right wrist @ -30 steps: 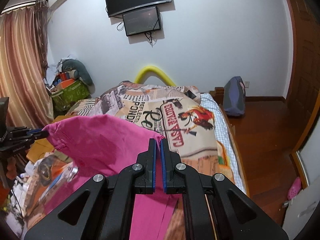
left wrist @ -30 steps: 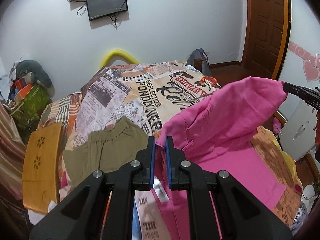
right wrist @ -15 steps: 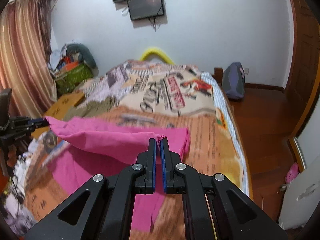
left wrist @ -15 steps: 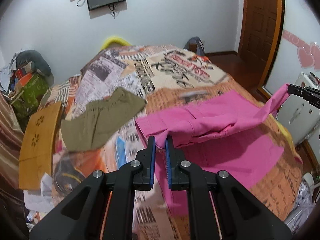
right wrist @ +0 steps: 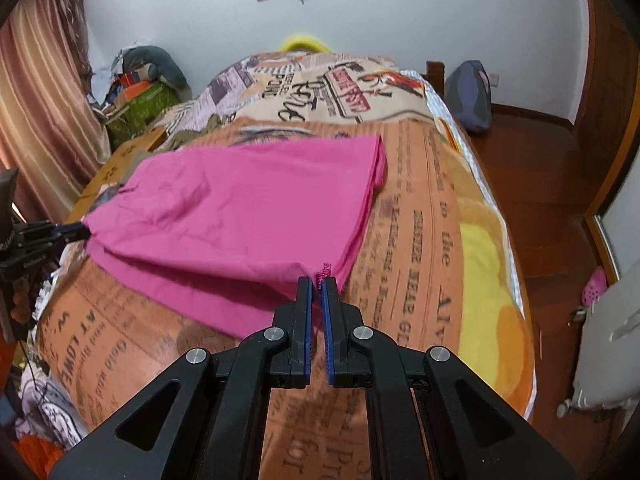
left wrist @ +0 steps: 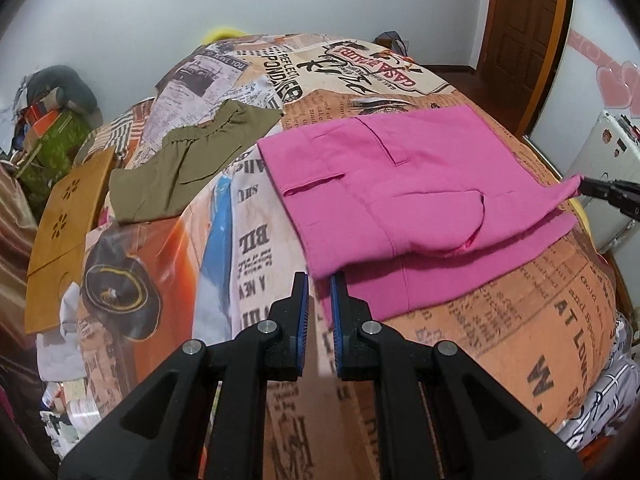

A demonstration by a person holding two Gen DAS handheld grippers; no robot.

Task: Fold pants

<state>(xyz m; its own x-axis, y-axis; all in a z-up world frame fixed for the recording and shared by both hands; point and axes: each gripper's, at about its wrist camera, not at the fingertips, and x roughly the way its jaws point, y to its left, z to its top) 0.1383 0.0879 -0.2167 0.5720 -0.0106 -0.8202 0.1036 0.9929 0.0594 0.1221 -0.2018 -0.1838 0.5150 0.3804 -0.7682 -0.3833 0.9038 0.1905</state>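
**Pink pants laid double on the bed, a corner pinched in each of your grippers**

Your left gripper has its blue-padded jaws closed on one corner of the bright pink cotton pants. From its own camera that corner sits just above the fingertips, and the pants spread away toward 1 o'clock across the newspaper-print bedspread. The upper layer shows a slit pocket and a stitched fly; it lies over a lower layer that sticks out along the near edge.

Your right gripper is clamped on the opposite corner, with a frayed pink seam end poking up between its jaws. In its camera the pants run from the fingertips toward 10 o'clock, folded into two layers, and the left gripper shows at 9 o'clock, gripping the far corner. In the left view, the right gripper appears at 3 o'clock, with a point of pink cloth drawn up to it, slightly lifted off the lower layer.

A pair of olive-green shorts with an elastic waist lies flat on the bedspread at 10 o'clock from the pants in the left view, apart from them. A yellow wooden board with flower cut-outs rests at the bed's edge at 9 o'clock.
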